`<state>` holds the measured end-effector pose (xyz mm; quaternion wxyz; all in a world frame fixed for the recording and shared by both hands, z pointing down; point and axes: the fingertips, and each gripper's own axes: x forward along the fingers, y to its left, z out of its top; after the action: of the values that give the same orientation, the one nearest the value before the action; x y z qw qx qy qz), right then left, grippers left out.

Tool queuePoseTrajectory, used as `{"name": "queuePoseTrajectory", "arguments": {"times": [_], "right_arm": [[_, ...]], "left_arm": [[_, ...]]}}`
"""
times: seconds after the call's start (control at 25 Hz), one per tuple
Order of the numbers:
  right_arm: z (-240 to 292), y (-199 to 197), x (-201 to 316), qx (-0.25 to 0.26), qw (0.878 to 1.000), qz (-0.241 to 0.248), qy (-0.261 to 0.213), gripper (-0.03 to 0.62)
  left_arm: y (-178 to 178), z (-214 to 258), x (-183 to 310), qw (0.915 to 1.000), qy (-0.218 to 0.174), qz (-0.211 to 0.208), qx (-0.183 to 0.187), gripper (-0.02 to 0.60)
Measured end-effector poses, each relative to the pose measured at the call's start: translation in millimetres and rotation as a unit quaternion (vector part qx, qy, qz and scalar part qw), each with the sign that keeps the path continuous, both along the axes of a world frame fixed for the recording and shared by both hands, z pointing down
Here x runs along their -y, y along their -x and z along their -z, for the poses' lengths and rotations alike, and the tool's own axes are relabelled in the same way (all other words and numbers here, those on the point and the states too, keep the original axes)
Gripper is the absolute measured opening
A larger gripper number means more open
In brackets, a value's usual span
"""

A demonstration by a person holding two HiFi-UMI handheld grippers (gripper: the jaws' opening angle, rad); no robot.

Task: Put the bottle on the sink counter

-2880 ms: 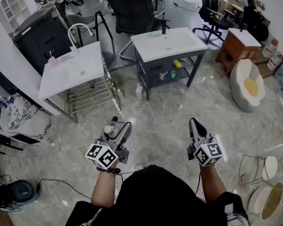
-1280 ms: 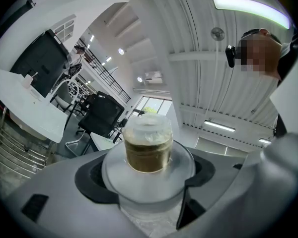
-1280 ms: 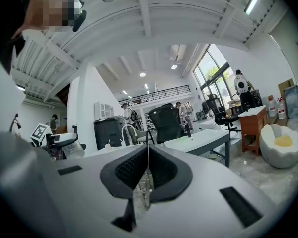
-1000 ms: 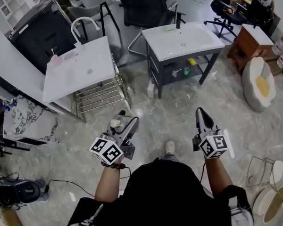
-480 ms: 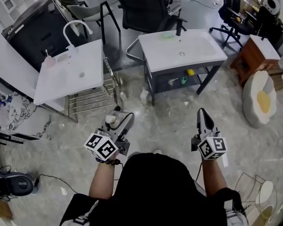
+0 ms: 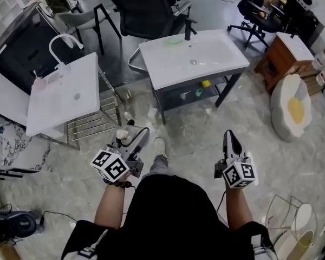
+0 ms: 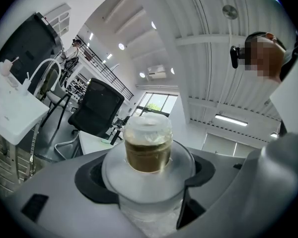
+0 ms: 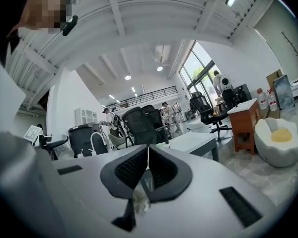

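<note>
Bottle (image 7: 148, 143) clamped in left gripper (image 6: 133, 135), jaws wrapped round its clear shoulder. Amber liquid in neck, clear cap on top. It is up in the air over the marble floor (image 6: 195, 129), well apart from the sink counter (image 6: 206, 64).

Left gripper held low in front of the body, jaws pointing forward and a bit right, bare left forearm (image 6: 109, 205) stretched out, bead bracelet (image 6: 119, 184) at the wrist. Right gripper (image 6: 229, 136) at about the same height, pointing straight ahead, jaws pressed together with nothing between them; same in right gripper view (image 8: 148, 155).

Head view shows only the bottle's cap and a sliver of neck (image 6: 125, 141) between the jaws. Left gripper view: lower body of bottle cut off behind the jaws, no label readable. Person's black top (image 6: 173, 215) covers both elbows. Second sink (image 6: 54, 104) with curved tap stands to the left, cut by the frame edge. Office chair (image 6: 141, 4) behind the counter, top cropped.
</note>
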<state>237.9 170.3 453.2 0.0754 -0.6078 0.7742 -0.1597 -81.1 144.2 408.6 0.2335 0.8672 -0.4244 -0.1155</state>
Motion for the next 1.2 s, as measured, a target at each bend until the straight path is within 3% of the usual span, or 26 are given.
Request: {"name": "queuePoseTrajectory", "arguments": {"times": [0.16,0.52,1.04,1.2], "right_arm": [[1.5,-4.4,31.4,0.004,1.0,-0.005,-0.005,0.031],[23.9,4.4,133.1,-0.006,1.0,-0.008,-0.025,0.031],[37.7,42.1,258.6,-0.024,0.999,0.022,-0.03,0.031],[26.9,45.3,295.2,-0.027,0.999,0.01,-0.017,0.031]], "left_arm": [[-4.7,1.6,41.3,0.9996,-0.014,-0.014,0.021,0.353],[-9.8,14.2,150.6,0.9985,-0.039,-0.035,0.017,0.353],[13.9,-5.0,281.6,0.9985,-0.014,-0.048,0.02,0.353],[20.2,-12.2,312.9,0.9983,-0.008,-0.052,0.026,0.353]]}}
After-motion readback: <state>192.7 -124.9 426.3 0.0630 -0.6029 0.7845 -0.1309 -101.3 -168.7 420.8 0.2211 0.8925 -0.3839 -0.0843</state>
